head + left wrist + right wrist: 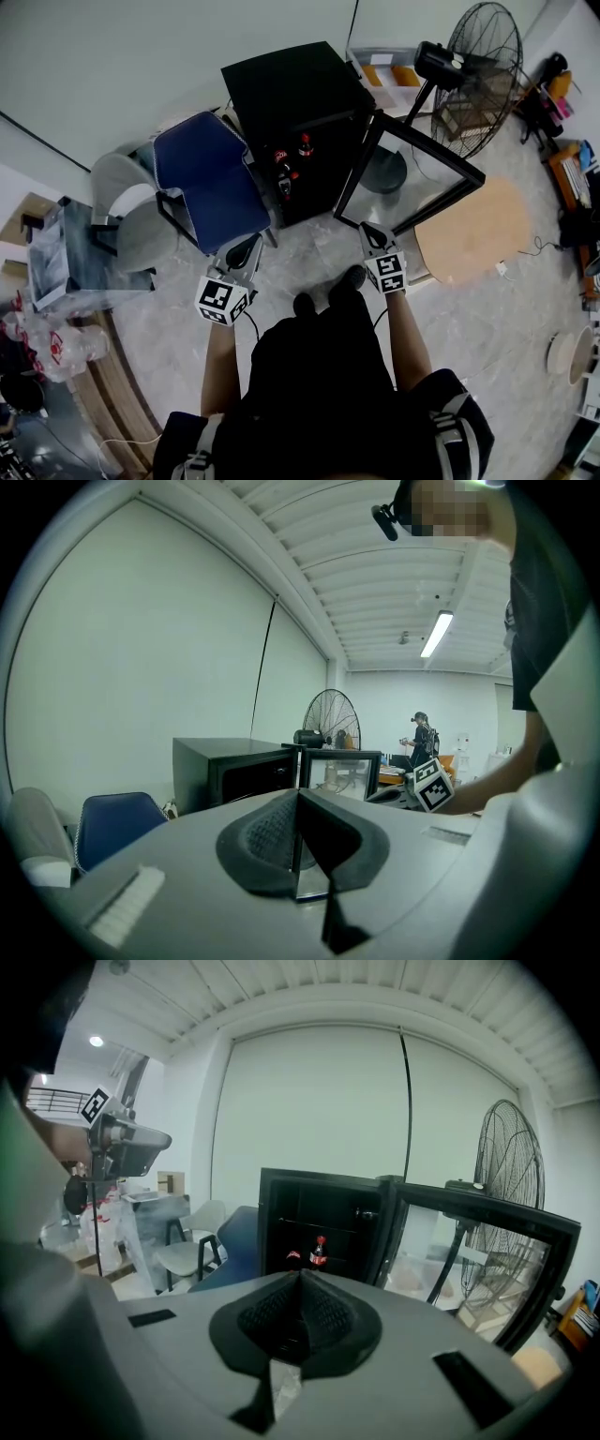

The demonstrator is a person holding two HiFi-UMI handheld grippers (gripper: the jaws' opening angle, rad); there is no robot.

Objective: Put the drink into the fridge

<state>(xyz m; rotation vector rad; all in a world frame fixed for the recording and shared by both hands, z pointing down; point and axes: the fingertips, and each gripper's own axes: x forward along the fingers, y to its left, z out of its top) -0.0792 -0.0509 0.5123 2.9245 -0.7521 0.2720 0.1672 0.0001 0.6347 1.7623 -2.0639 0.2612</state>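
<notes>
Two drink bottles (319, 1252) with red caps stand on a shelf inside the fridge (314, 1218), well apart from the left gripper (298, 799) and the right gripper (300, 1283). In the right gripper view they show straight ahead, just above the jaw tips. Neither gripper touches them. The fridge's glass door (483, 1260) is swung open, to the right of the cabinet.

Right gripper: jaws pressed together, nothing between them. Left gripper: same, jaws flat against each other, empty.

Head view: the person stands facing the fridge, shoes (328, 295) on the pale floor, both forearms out in front. The left gripper is in front of the blue chair (206, 178), tip toward the fridge's lower left corner. The right gripper is near the bottom edge of the open door, tip toward the gap between door and cabinet. The grippers sit apart, one on each side of the shoes. Each marker cube (223, 300) faces up at the camera.

The left gripper view looks nearly level: fridge ahead and left, open door beside it, fan (330, 719) behind. The right gripper's cube is off to the right on the outstretched forearm. The right gripper is tipped down a bit more.
</notes>
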